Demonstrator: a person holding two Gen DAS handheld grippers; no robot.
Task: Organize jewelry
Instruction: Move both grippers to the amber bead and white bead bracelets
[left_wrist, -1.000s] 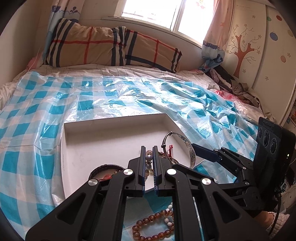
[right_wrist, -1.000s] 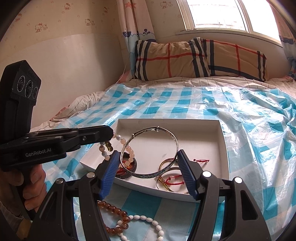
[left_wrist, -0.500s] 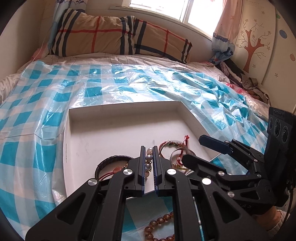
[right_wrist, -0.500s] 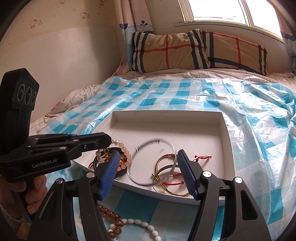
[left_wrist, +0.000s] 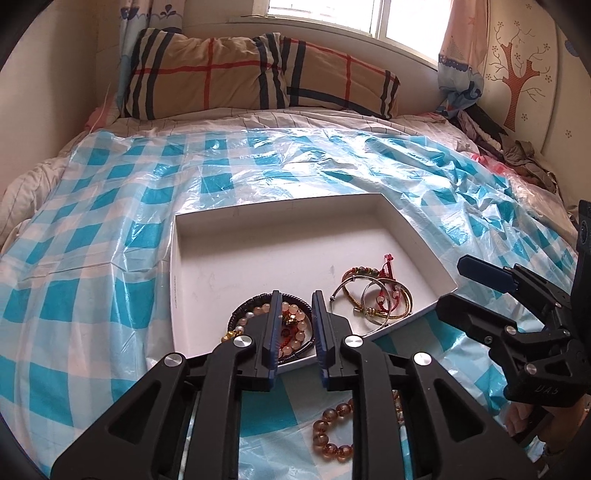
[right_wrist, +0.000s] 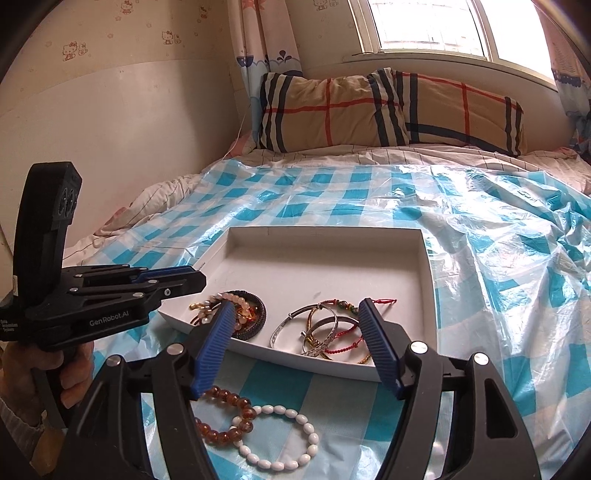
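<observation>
Left gripper (left_wrist: 295, 332), jaws parting, nothing clamped; right gripper (right_wrist: 295, 347) wide apart, nearer the brown round-bead bracelet (right_wrist: 221, 415) at its seven o'clock

A home bedroom: a bed (right_wrist: 369, 192) with plaid pillow (right_wrist: 388, 110), curtained window (right_wrist: 424, 26).

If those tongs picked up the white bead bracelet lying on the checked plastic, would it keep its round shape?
Probably not. The white bead bracelet looks like separate oval beads on a string, so it would likely sag into a hanging loop. The beads look smooth, so it might slip. It touches the amber bead bracelet, which may get dragged along.
</observation>
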